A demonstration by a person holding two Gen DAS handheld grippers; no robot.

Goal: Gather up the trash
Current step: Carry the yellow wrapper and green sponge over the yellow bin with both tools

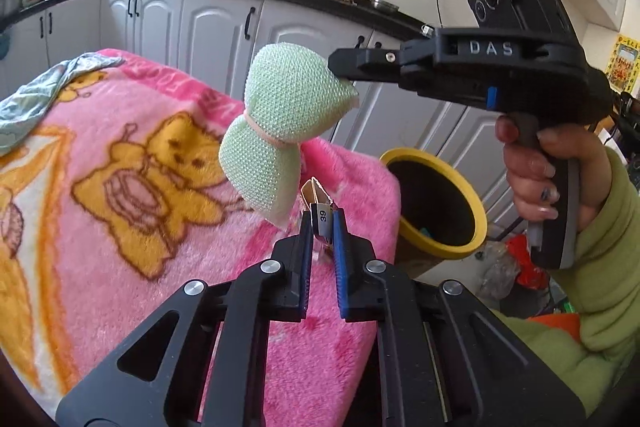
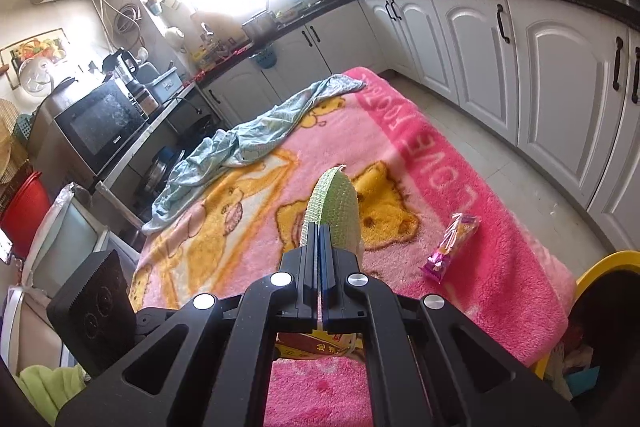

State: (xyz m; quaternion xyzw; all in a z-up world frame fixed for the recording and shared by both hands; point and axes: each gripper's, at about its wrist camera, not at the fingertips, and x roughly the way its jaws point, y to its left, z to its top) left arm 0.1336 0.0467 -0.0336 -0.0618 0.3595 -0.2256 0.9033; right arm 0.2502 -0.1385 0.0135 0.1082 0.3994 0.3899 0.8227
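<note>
My left gripper [image 1: 322,223] is shut on a small brown and gold wrapper [image 1: 316,193] with a "39" label, held just above the pink cartoon blanket [image 1: 100,287]. A hand holds my right gripper [image 1: 340,71] higher up. It is shut on the edge of a pale green foam net [image 1: 280,115] tied in the middle, which hangs in the air. In the right wrist view the right gripper [image 2: 320,227] pinches that net [image 2: 338,203] tightly. A purple and orange snack wrapper [image 2: 450,247] lies on the blanket [image 2: 460,167] to the right.
A yellow-rimmed bin [image 1: 440,249] stands off the table's right end, its rim [image 2: 600,265] also at the right edge of the right wrist view. A light blue cloth [image 2: 248,143] lies crumpled at the far left of the blanket. White kitchen cabinets [image 2: 560,75] run behind.
</note>
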